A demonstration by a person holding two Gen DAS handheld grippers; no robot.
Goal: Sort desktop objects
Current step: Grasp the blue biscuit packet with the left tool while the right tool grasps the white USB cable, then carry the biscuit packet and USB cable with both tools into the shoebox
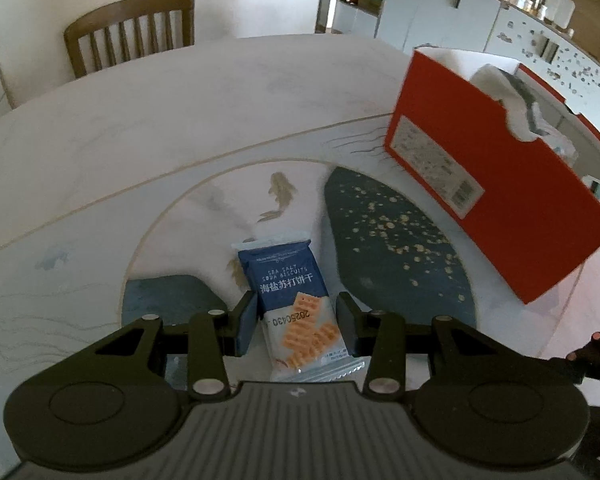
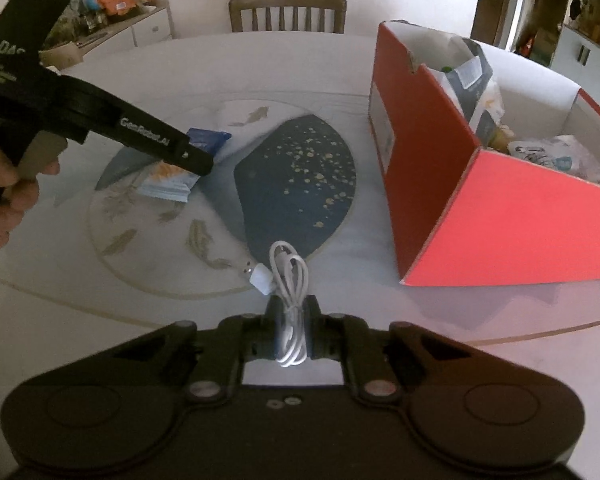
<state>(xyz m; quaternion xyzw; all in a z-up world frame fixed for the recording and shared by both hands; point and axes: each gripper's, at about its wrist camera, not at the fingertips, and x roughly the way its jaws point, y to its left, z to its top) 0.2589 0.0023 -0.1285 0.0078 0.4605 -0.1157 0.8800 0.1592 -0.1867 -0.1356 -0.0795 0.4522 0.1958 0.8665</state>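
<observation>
The coiled white charging cable (image 2: 289, 280) lies near the table's near edge, pinched between the pressed-together fingers of the right gripper (image 2: 291, 318). Farther left, the blue-and-white biscuit packet (image 1: 296, 304) lies flat between the left gripper's (image 1: 296, 322) part-spread fingers; whether they touch it I cannot tell. The open red cardboard box (image 2: 460, 184) stands at right. Loose loops could snag its rim or slip free.

Table (image 2: 228, 64) bare from 10 to 12 o'clock, free passage toward chair (image 2: 287, 12). Red box (image 2: 500, 216) walls off 1 to 3 o'clock; top open, entry from above only.
</observation>
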